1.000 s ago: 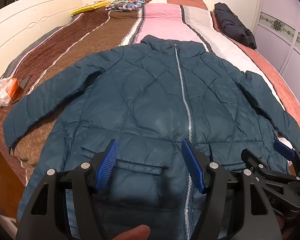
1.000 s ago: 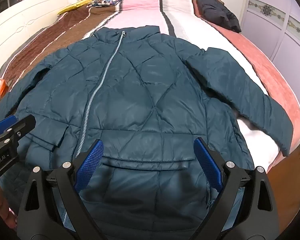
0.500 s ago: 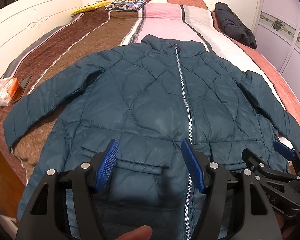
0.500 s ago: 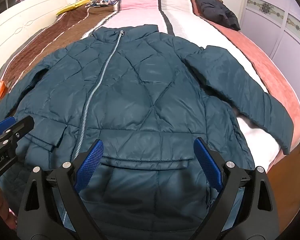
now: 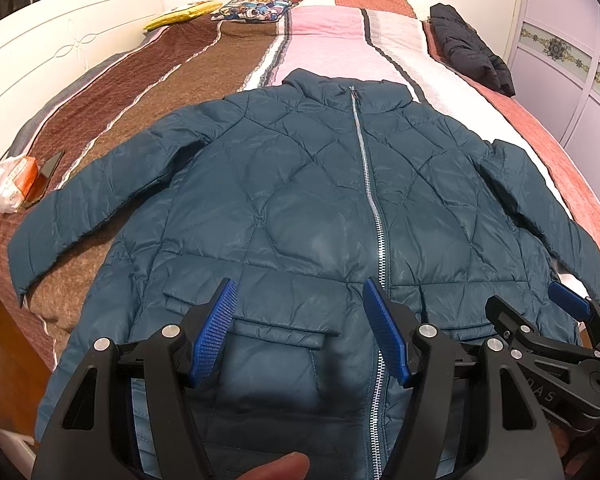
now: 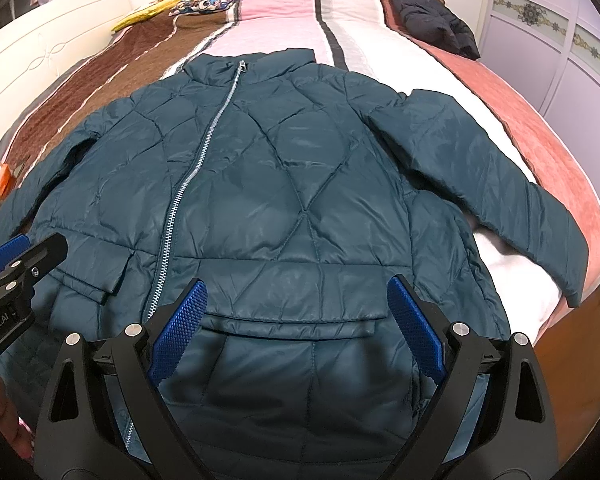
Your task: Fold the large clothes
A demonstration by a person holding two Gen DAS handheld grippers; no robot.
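A large teal quilted puffer jacket point(image 5: 300, 200) lies face up on the bed, zipped, collar at the far end, both sleeves spread out. It also fills the right wrist view point(image 6: 300, 208). My left gripper point(image 5: 300, 328) is open and empty, hovering over the left pocket flap beside the zipper. My right gripper point(image 6: 298, 328) is open and empty over the right pocket flap near the hem. The right gripper shows at the right edge of the left wrist view point(image 5: 556, 344); the left gripper shows at the left edge of the right wrist view point(image 6: 16, 264).
The bed has a striped brown, pink and white cover point(image 5: 320, 40). A dark jacket point(image 5: 468, 56) lies at the far right, cushions point(image 5: 256, 4) at the far end, a white-orange packet point(image 5: 14, 178) at the left edge. A white headboard point(image 5: 60, 52) stands left, wardrobe doors point(image 5: 572, 72) right.
Both grippers stay open and nearly still over the jacket's hem. The jacket has not moved.
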